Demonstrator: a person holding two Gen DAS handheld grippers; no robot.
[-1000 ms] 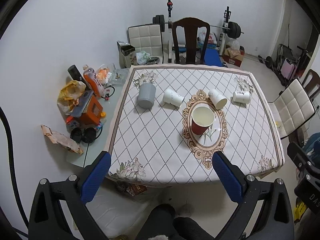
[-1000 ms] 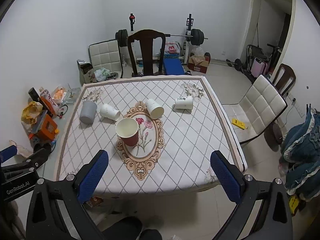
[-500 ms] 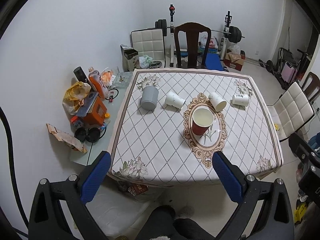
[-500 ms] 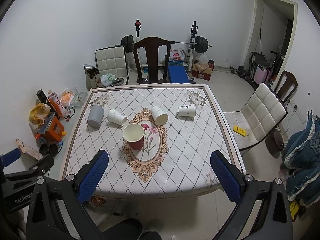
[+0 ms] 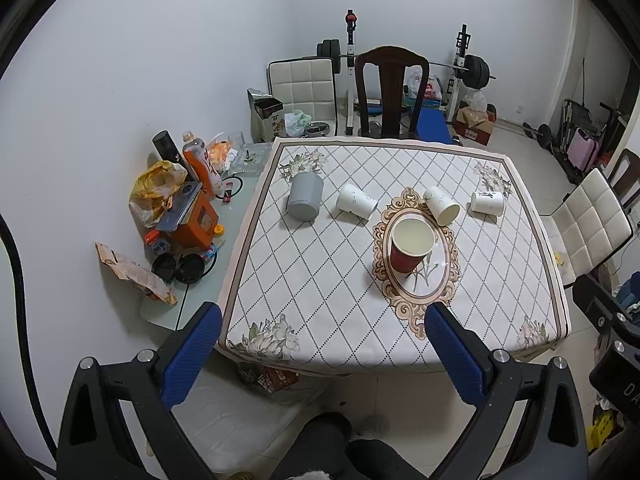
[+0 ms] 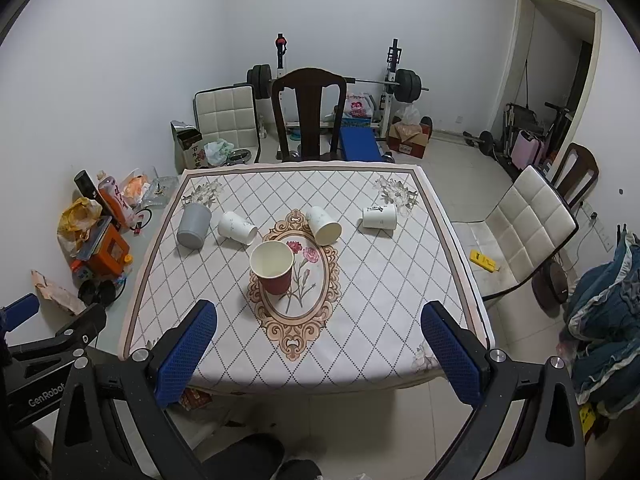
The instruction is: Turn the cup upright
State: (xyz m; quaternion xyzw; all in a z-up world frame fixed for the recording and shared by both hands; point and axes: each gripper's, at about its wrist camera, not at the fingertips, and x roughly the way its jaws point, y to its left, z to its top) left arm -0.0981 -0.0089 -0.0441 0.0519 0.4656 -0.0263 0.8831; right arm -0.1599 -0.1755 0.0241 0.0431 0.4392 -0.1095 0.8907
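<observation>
Table [image 6: 360, 320], upright red cup [image 6: 274, 270], "GenRobot"-lettered left gripper [image 6: 44, 344]

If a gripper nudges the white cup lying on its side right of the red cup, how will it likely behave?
The white cup lies on its side on the tablecloth, so it would probably roll, curving because it tapers. It looks like thin paper: likely light, easily crushed by a firm squeeze.

A: How is the left black two-finger gripper with blue padded fingertips [image 5: 325, 330] sitting?

B: Its jaws are standing wide apart, gripping nothing, fingers pointing forward and down.

A: And the right black gripper with blue pads [image 6: 319, 328]?

B: It is gaping just as wide, also gripping nothing. The left gripper's frame is showing at that view's lower left edge.
</observation>
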